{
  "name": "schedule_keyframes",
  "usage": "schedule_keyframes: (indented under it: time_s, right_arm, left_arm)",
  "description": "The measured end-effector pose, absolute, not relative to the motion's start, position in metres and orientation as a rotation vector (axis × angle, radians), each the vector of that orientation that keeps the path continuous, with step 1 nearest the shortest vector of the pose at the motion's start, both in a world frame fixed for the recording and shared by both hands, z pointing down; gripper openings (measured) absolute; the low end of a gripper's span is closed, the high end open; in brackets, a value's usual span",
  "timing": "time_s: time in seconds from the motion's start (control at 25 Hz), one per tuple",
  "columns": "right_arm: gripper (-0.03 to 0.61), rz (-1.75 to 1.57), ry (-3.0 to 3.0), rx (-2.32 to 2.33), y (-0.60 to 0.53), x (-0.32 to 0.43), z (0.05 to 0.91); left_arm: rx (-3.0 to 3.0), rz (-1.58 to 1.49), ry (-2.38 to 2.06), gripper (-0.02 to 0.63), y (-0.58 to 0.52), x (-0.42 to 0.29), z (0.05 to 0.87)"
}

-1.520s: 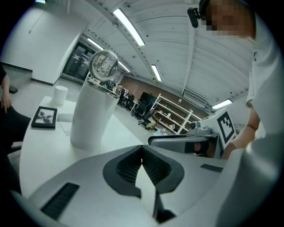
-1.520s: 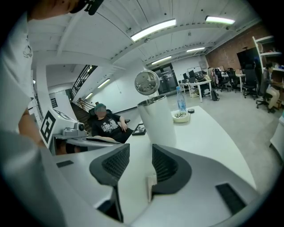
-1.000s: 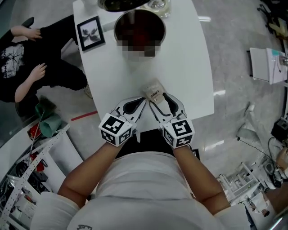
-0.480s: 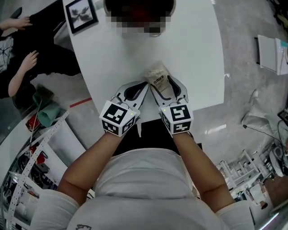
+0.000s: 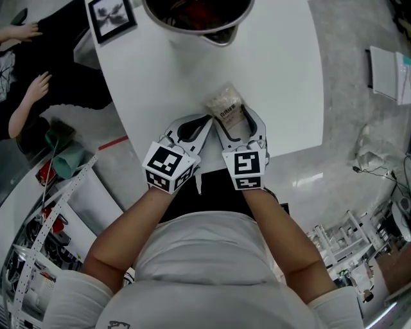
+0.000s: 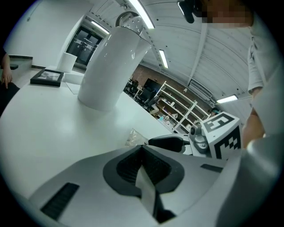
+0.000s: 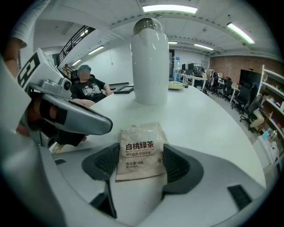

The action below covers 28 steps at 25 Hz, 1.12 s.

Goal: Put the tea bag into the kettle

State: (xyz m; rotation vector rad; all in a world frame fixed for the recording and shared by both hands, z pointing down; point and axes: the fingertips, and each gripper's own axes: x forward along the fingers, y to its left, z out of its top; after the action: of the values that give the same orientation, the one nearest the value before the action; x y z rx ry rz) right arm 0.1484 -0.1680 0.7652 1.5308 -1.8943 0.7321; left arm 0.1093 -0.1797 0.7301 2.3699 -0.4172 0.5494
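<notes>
The tea bag [image 5: 226, 106], a pale paper sachet with dark print, lies flat on the white table [image 5: 282, 96] near its front edge. My right gripper [image 5: 238, 121] straddles the sachet. Its jaws are opening, the tea bag [image 7: 141, 150] rests between the dark pads [image 7: 177, 165], and the right gripper [image 7: 142, 155] is not pressing on it. My left gripper [image 5: 203, 122] sits just left of the bag, shut and empty. The white kettle [image 5: 199, 16] stands open-topped at the table's far end. The kettle [image 7: 150, 62] rises tall beyond the bag, and the kettle [image 6: 111, 66] also shows in the left gripper view.
A black picture frame [image 5: 110, 18] lies at the table's far left corner. A person in black [image 5: 26, 71] sits left of the table. Green items [image 5: 67, 160] and racks crowd the floor at lower left. The table's front edge runs just under both grippers.
The right gripper's jaws have spread wider and now lie on both sides of the tea bag. The head view has shifted, so the kettle sits higher in frame. The left gripper has stayed shut.
</notes>
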Motion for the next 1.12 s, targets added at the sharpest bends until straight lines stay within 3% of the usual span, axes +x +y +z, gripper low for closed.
schedule_keyframes:
  time_s: [0.44,0.56,0.68,1.12]
  right_arm:
    - [0.298,0.730,-1.874,1.531,-0.167,0.146,0.766]
    - [0.197,0.738,-1.885,1.492,-0.168,0.136,0.765]
    - [0.136,0.765,-1.894,1.483,-0.169,0.130,0.766]
    - [0.092,0.918,-1.941,1.568,-0.176,0.130,0.744]
  left_arm:
    - [2.363,0.547,-0.434,0.011,-0.183,0.106,0.733]
    - [2.360,0.548,-0.437,0.011,-0.184,0.104,0.732]
    - [2.355,0.542,-0.441,0.011,-0.184,0.103,0.731]
    - [2.377,0.552,-0.445,0.011,-0.185,0.094,0.710]
